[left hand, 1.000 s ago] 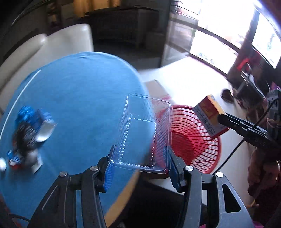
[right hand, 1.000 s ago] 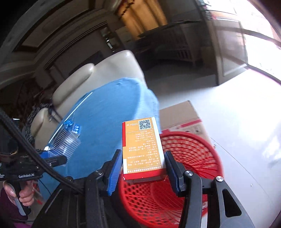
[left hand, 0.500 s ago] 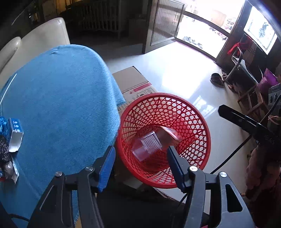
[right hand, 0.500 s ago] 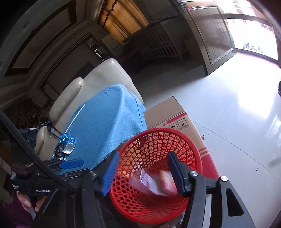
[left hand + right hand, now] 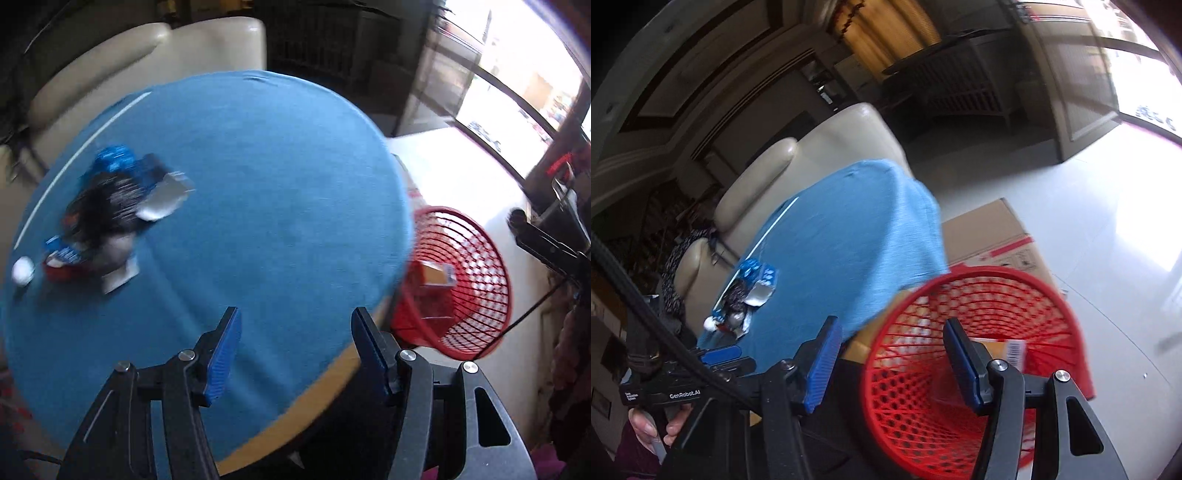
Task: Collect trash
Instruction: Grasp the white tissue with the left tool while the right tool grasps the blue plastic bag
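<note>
My left gripper [image 5: 295, 332] stands open and empty over the near edge of the round table under a blue cloth [image 5: 266, 177]. A blurred heap of trash [image 5: 110, 210], blue, black and silver wrappers, lies at the table's left, with a small white ball [image 5: 23, 270] beside it. The red mesh basket [image 5: 480, 258] stands on the floor at the right with the orange box [image 5: 432, 273] inside. My right gripper [image 5: 890, 354] is open and empty over the basket [image 5: 979, 275], where the orange box [image 5: 1001, 350] lies. I cannot pick out the clear tray.
A cardboard box [image 5: 990, 232] lies on the white floor behind the basket. A cream sofa [image 5: 812, 155] backs the table. A hand [image 5: 646, 428] holds the left gripper [image 5: 720, 354] at the lower left. One finger of the right gripper [image 5: 543, 243] shows past the basket.
Both grippers let go: the clear tray and the orange box dropped into the red basket. The left gripper then swung left, back over the table. The right gripper stays above the basket.
</note>
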A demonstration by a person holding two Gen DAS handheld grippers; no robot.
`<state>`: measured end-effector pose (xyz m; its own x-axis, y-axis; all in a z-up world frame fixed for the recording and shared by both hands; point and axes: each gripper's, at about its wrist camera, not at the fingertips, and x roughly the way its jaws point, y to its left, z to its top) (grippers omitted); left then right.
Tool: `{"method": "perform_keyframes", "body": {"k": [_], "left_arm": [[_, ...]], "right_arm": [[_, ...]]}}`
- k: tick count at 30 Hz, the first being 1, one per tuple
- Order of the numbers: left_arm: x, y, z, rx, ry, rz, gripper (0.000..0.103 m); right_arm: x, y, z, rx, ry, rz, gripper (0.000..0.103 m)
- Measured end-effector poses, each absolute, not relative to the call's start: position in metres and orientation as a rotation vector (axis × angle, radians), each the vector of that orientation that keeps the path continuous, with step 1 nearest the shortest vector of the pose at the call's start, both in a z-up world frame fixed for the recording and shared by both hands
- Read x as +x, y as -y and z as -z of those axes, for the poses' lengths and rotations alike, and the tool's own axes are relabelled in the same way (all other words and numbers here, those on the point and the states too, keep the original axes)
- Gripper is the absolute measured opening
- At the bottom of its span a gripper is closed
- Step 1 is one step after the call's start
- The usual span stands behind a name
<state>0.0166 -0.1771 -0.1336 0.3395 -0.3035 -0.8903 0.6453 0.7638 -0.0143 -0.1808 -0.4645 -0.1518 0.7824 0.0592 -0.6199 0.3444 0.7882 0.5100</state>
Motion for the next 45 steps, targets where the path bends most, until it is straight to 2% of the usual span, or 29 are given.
{"method": "perform_keyframes", "body": {"k": [11,20,33,45], "left_arm": [[0.097,-0.021,0.125,0.143,-1.03,0.192,0.066],[0.193,-0.126,0.126,0.079,-1.007,-0.059,0.066],[0.31,-0.144,0.138,0.021,-1.058,-0.012,0.066],[0.349,-0.139,0.162,-0.031,-1.116,0.1,0.066]], "right_arm": [[-0.096,0.381,0.139,0.519,-0.749,-0.009,0.061],[-0.05,0.335,0.15,0.453,-0.839,-0.055,0.061],[0.069,0.308,0.143,0.357,-0.905,-0.055,0.061],[0.239,0.241,0.128,0.313,-0.942,-0.254,0.061]]}}
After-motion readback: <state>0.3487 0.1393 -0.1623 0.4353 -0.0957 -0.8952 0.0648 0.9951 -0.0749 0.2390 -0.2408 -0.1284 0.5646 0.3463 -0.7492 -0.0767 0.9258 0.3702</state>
